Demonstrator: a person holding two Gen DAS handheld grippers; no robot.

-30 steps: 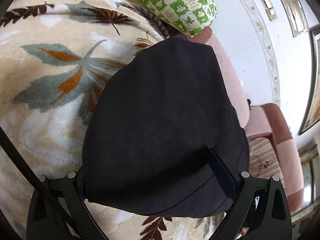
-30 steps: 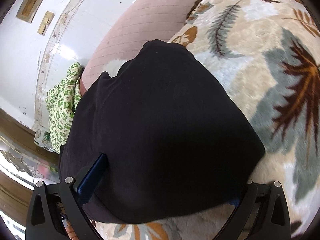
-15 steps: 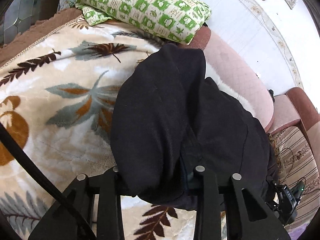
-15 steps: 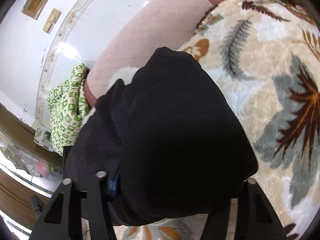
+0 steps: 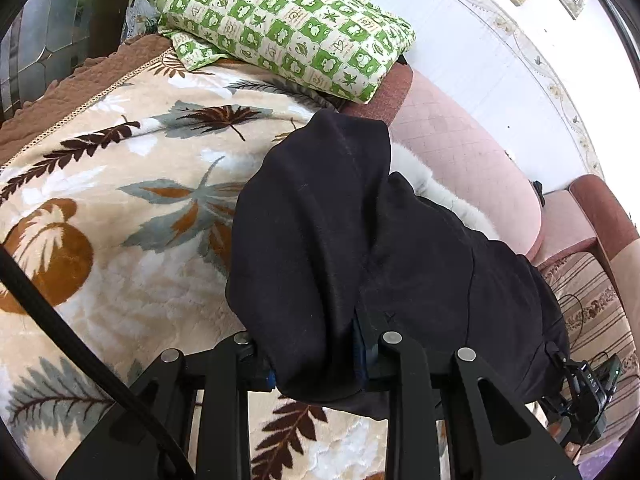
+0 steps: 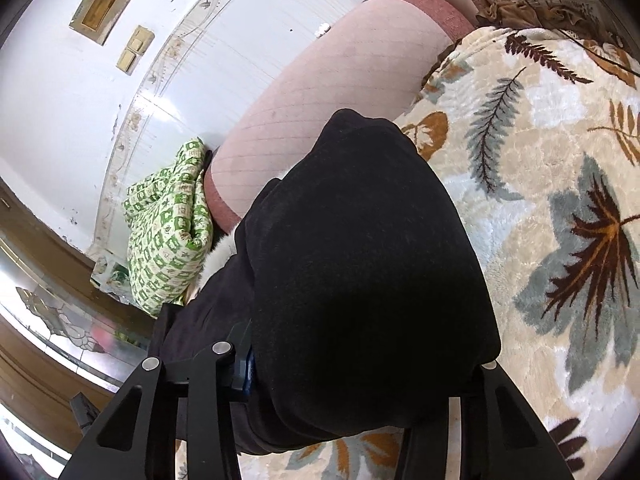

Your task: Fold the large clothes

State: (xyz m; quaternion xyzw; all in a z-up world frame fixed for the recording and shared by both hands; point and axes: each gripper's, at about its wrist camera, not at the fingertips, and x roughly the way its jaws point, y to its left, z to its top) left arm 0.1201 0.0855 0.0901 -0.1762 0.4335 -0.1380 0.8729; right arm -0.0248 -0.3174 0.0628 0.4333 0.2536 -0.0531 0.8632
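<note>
Both jaws, having just been closing, pinch the black garment (image 5: 360, 240); lifting evenly should keep its edge level over the blanket (image 5: 120, 200).

both wrist cameras look down along their claws, close over the black garment (image 5: 360, 240) (image 6: 360, 260); both views share the leaf blanket (image 5: 120, 200) (image 6: 540, 200), green pillow (image 5: 288, 28) (image 6: 168, 236) and white wall (image 5: 480, 40) (image 6: 60, 92).

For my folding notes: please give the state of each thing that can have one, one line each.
black garment: bunched, near edge lifted off the blanket.
left gripper: jaws have just been closing, shut on the garment.
right gripper: jaws have just been closing, shut on the garment.
leaf-print blanket: spread flat.
</note>
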